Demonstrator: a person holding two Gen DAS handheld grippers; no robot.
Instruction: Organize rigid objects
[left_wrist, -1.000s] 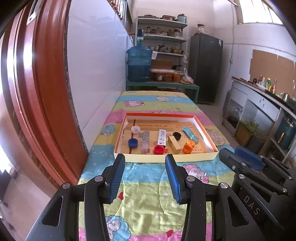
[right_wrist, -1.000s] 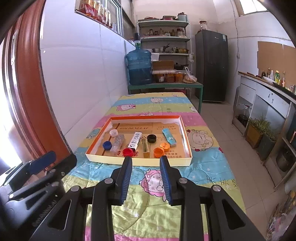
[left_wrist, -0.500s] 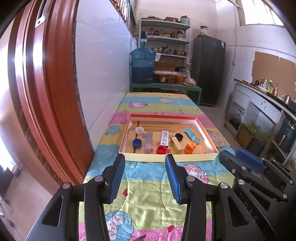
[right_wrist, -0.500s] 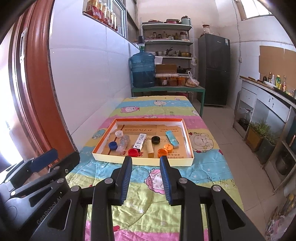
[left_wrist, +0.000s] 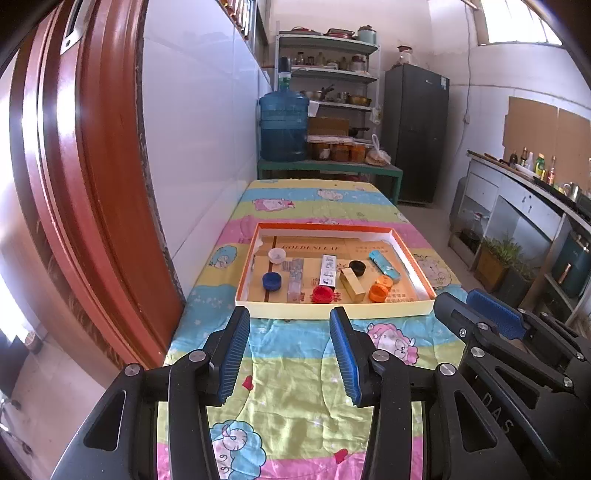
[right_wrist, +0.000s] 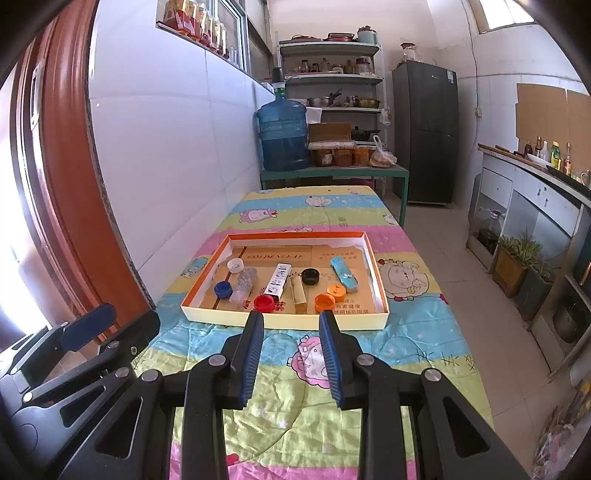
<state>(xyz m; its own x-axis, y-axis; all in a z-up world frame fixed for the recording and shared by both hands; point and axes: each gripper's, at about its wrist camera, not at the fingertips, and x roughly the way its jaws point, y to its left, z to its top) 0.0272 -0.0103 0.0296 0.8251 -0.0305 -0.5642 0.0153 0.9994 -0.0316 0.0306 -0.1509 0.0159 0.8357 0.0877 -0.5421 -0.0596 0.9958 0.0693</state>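
The words "GOLDENLEAF" ran across the cardboard floor of the shallow orange-rimmed tray (left_wrist: 334, 313), and smaller red print marked its near edge, too small to read. "DAS" showed on the right gripper's black body in the left wrist view.

The tray sat just beyond both sets of fingertips, with the left gripper (left_wrist: 290, 321) and right gripper (right_wrist: 291, 323) held short of its near wall, each with jaws apart and nothing between them. Inside, nearest the grippers, lay a red cap (right_wrist: 263, 302), a blue cap (right_wrist: 222, 289) to the left and two orange caps (right_wrist: 325, 301) to the right. Farther back were a white cap (right_wrist: 235, 264), a black cap (right_wrist: 310, 276), a white printed box (right_wrist: 279, 284), a tan box (left_wrist: 352, 283), a clear tube (right_wrist: 243, 282) and a light-blue packet (right_wrist: 344, 278).

The tray rested on a table spread with a striped cartoon-sheep cloth (right_wrist: 295, 417). To the left stood a white tiled wall and a red-brown door frame (left_wrist: 85, 184); beyond the table, a blue water jug (right_wrist: 283, 136), loaded shelves (right_wrist: 330, 77) and a dark refrigerator (right_wrist: 424, 129).
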